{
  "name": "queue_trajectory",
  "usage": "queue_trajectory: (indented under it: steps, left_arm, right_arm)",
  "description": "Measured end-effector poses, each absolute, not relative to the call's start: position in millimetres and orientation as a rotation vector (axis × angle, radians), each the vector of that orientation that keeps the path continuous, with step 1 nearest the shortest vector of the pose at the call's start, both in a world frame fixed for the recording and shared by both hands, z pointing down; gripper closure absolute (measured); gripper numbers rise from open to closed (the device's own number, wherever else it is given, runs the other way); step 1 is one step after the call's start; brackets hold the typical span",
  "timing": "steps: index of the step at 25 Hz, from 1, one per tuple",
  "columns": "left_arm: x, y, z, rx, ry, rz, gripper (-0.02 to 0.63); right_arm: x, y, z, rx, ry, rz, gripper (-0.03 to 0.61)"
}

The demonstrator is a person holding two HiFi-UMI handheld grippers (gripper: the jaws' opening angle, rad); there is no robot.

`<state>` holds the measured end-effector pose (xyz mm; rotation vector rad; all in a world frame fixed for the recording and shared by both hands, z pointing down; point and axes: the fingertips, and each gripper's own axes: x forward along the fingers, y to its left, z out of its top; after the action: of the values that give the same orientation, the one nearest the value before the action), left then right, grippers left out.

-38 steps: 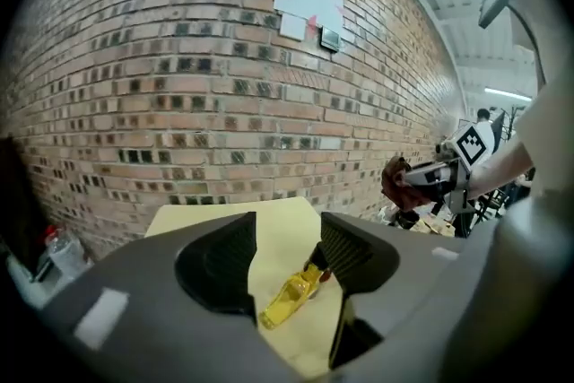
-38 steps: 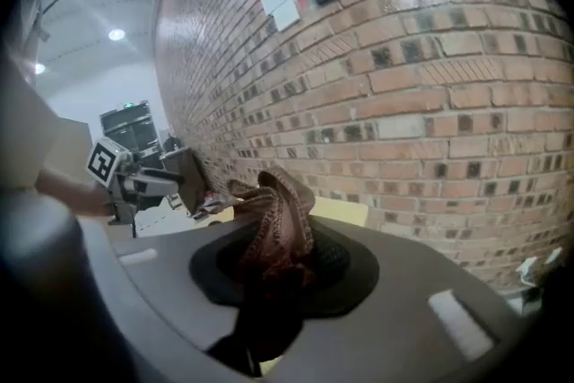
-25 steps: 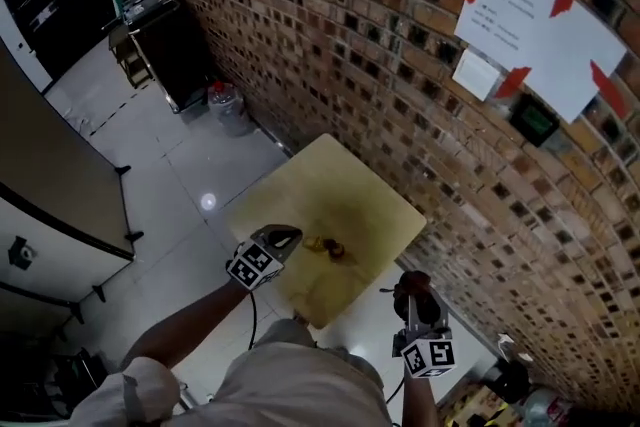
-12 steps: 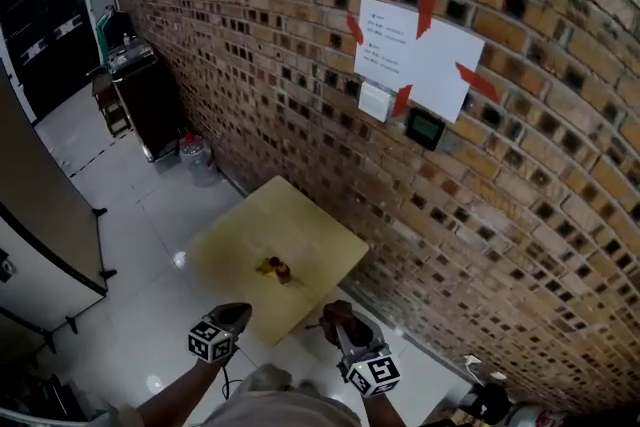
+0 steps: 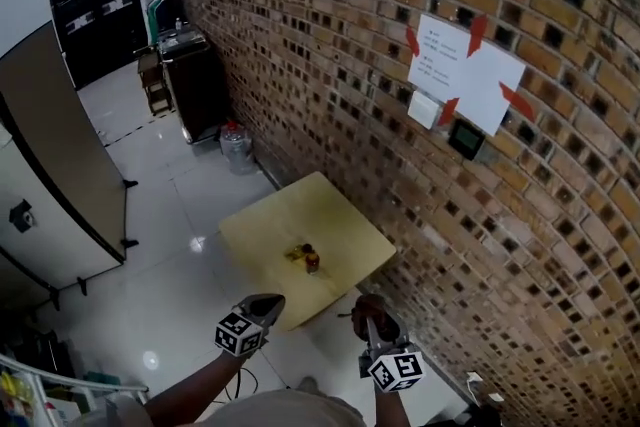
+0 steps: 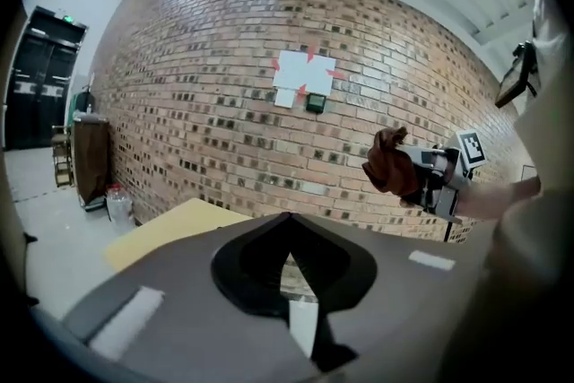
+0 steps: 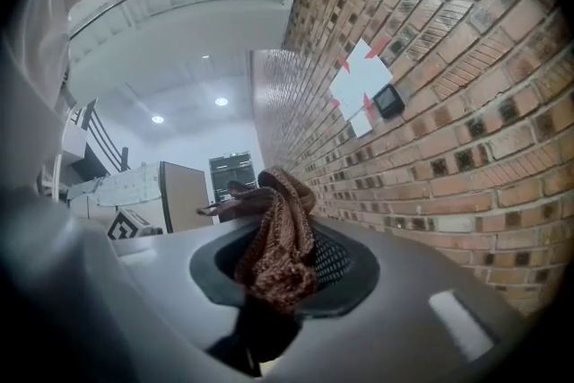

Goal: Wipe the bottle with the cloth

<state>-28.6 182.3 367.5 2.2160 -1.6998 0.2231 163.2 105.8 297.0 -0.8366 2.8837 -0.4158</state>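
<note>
A small bottle [image 5: 311, 261] with a dark cap stands near the middle of the yellow table [image 5: 270, 230], a small yellowish thing [image 5: 295, 253] beside it. My left gripper [image 5: 267, 301] hangs off the table's near edge, shut and empty; in the left gripper view its jaws [image 6: 289, 233] meet with nothing between them. My right gripper [image 5: 369, 308] is to the right of the table, shut on a brown knitted cloth [image 7: 276, 233]. The cloth [image 6: 388, 163] also shows bunched at the tip of the right gripper [image 6: 421, 178]. Both grippers are well short of the bottle.
A brick wall [image 5: 380, 65] runs along the table's far side, with white papers [image 5: 465, 70] taped to it. A water jug [image 5: 236, 147] and a dark cabinet [image 5: 192, 65] stand further along the wall. Glossy tiled floor [image 5: 160, 215] surrounds the table.
The view has pulled back and the table looks farther off. My left gripper, over the table near the bottle a second ago, now hangs off the near edge. The cloth stays in the right gripper.
</note>
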Motion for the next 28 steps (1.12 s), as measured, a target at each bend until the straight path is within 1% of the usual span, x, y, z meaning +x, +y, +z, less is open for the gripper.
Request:
queue_trajectory:
  steps: [6, 12, 18, 22, 25, 28]
  left_arm:
    - [-24, 242, 367, 2.142, -1.723, 0.191, 0.601]
    - [-31, 305, 393, 2.056, -1.719, 0.216, 0.601]
    - [-12, 327, 409, 2.044, -1.689, 0.144, 0.601]
    - [9, 322, 420, 2.060, -1.638, 0.175, 0.601]
    - [25, 328, 415, 2.055, -1.652, 0.224, 0.601]
    - [19, 325, 397, 2.035, -1.735, 0.235, 0.601]
  right_arm:
    - [177, 130, 304, -0.845, 2.902, -0.468, 0.488]
    - [178, 165, 315, -0.831, 2.954, -0.470, 0.487]
    - [187, 192, 327, -0.867, 3.008, -0.491, 0.486]
    - [186, 191, 336, -0.845, 3.025, -0.492, 0.486]
    - [200, 189, 340, -0.826, 3.010, -0.535, 0.486]
    - [208, 180, 330, -0.776, 2.992, -0.529, 0.486]
